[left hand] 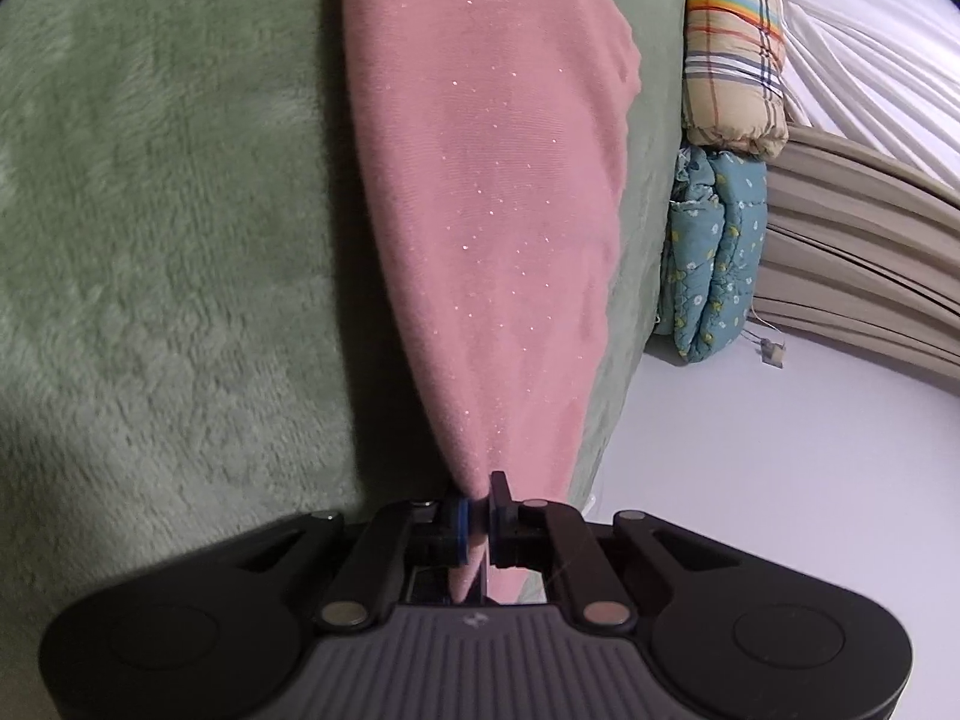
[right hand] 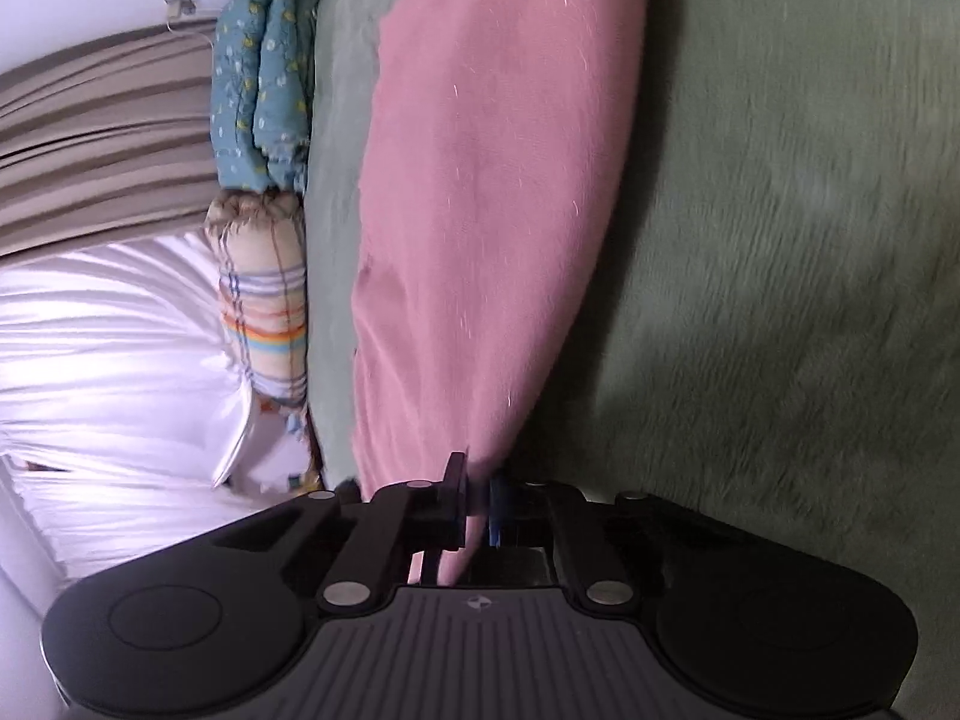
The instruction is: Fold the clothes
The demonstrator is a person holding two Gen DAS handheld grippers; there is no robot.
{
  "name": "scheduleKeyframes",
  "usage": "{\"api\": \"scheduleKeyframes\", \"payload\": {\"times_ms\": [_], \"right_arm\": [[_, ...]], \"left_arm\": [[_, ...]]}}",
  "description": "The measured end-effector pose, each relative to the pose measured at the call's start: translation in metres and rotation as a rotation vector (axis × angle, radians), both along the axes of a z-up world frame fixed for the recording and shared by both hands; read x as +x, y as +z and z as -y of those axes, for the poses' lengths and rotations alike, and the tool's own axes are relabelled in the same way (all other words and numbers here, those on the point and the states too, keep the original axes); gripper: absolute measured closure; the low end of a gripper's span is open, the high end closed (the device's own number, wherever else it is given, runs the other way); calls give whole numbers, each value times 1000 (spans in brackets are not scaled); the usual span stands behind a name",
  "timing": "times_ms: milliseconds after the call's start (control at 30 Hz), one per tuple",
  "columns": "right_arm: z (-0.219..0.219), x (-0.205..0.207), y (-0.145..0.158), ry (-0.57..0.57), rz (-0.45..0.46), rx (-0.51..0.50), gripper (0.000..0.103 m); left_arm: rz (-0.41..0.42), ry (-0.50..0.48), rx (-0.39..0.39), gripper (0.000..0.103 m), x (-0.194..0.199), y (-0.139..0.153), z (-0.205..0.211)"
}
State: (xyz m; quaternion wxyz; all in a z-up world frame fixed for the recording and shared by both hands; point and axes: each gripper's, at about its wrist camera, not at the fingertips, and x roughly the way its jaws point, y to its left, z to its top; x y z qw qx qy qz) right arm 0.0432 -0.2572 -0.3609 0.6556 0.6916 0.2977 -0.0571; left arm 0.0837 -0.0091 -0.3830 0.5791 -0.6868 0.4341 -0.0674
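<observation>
A pink garment (left hand: 486, 198) flecked with glitter hangs stretched over a green fleece blanket (left hand: 162, 228). My left gripper (left hand: 478, 519) is shut on one corner of it, the cloth pinched between the blue-padded fingers and bunched down behind them. In the right wrist view the same pink garment (right hand: 498, 210) runs up from my right gripper (right hand: 477, 501), which is shut on another corner. The green blanket (right hand: 780, 240) lies behind it, blurred by motion. The garment's far edge is out of view in both frames.
A rolled teal floral quilt (left hand: 714, 252) and a rolled plaid quilt (left hand: 732, 54) lie at the blanket's edge. Beyond them are beige curtains (left hand: 858, 252), white pleated fabric (left hand: 870, 48) and a pale wall (left hand: 780, 450). The right wrist view shows the same teal quilt (right hand: 264, 78) and plaid quilt (right hand: 264, 294).
</observation>
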Motion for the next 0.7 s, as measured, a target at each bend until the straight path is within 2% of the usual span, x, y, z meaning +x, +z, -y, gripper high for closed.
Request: {"api": "scheduleKeyframes", "payload": {"times_ms": [133,300,467,700], "right_arm": [[19,-16,-3,-104,-1,-29,97],[64,-43,-11,-259,-5,-40,94],[95,-51,-14,-339,-4,-61,93],[112,-48,-16,-359,-9,-51,92]], "left_arm": [[-4,2,5,98,0,-1,-1],[-12,4,17,98,3,-2,-2],[-12,3,31,98,5,-1,-2],[-17,-4,37,98,4,-1,-2]]}}
